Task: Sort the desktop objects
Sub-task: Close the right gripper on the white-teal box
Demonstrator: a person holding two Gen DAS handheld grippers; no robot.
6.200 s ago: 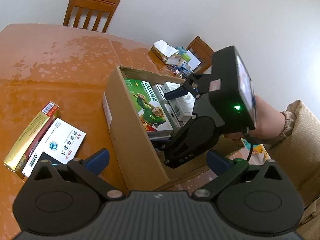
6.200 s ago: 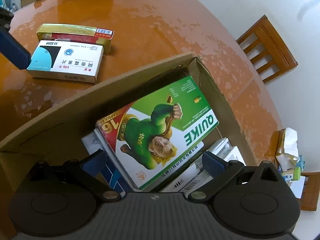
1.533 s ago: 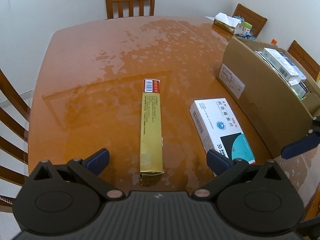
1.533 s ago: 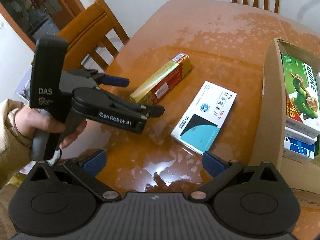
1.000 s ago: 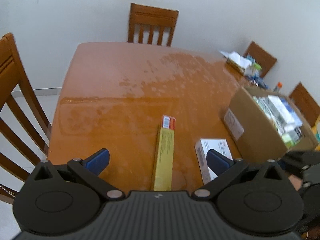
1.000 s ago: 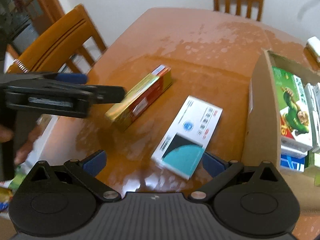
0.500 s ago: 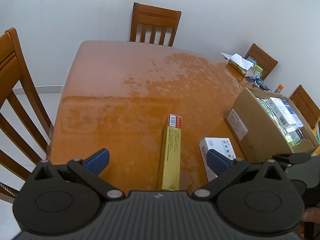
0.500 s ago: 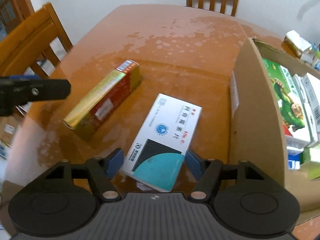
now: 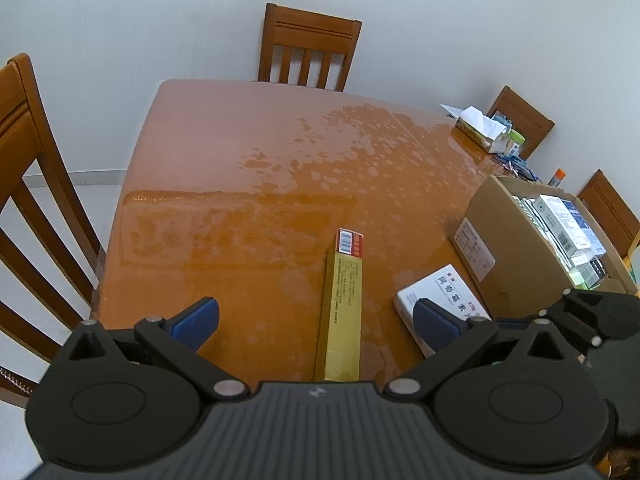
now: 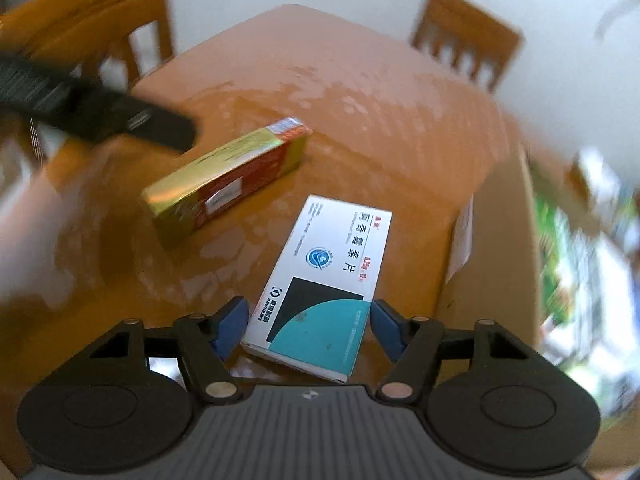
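Our right tool (image 10: 310, 326) straddles the white-and-teal flat carton (image 10: 320, 280) near the brown cardboard box (image 9: 516, 240), pads apparently not quite touching. Left tool (image 9: 314, 320) gapes empty over the long gold-and-red carton (image 9: 344, 304). Both remain on the bench (image 9: 240, 160); the box is already well filled.

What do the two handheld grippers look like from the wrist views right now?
Both match: the left gripper and right gripper have matte black ribbed bodies, two round black discs, angular black linkages with silver pivot pins, a small white logo mark and blue pads on the jaws. No cable or sleeve shows.
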